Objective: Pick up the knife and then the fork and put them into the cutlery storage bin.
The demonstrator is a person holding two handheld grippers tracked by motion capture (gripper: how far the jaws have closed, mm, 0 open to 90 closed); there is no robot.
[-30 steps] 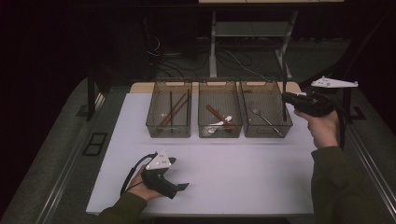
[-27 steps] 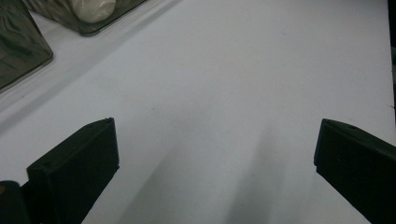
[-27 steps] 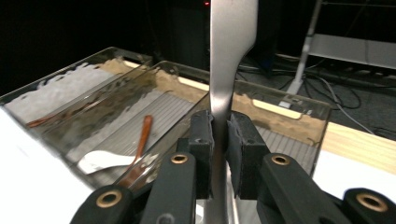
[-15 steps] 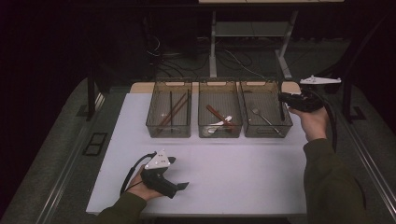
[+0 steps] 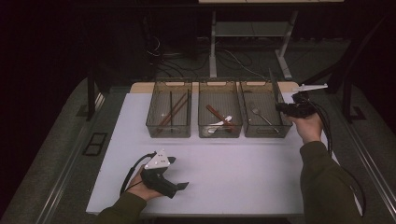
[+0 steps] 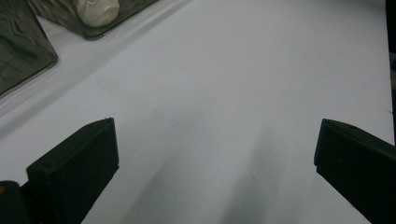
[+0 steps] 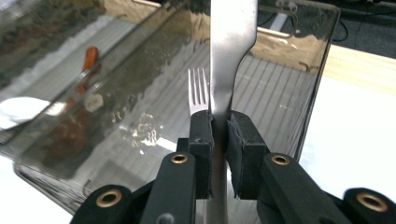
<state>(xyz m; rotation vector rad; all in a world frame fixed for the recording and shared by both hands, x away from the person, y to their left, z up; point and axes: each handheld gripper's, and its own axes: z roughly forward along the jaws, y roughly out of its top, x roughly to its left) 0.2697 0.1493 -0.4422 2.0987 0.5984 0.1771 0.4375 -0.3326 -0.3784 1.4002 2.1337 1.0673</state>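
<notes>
The right gripper (image 7: pixel 219 122) pinches a flat metal knife (image 7: pixel 231 51), which sticks up above its jaws beside the right bin (image 5: pixel 261 133). The thin grip could slip, and the knife would bang the bin wall.

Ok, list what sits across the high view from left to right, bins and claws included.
Left claw → left bin with brown sticks → middle bin with a white spoon → right bin with a metal spoon → right claw, shut on a metal knife.
</notes>
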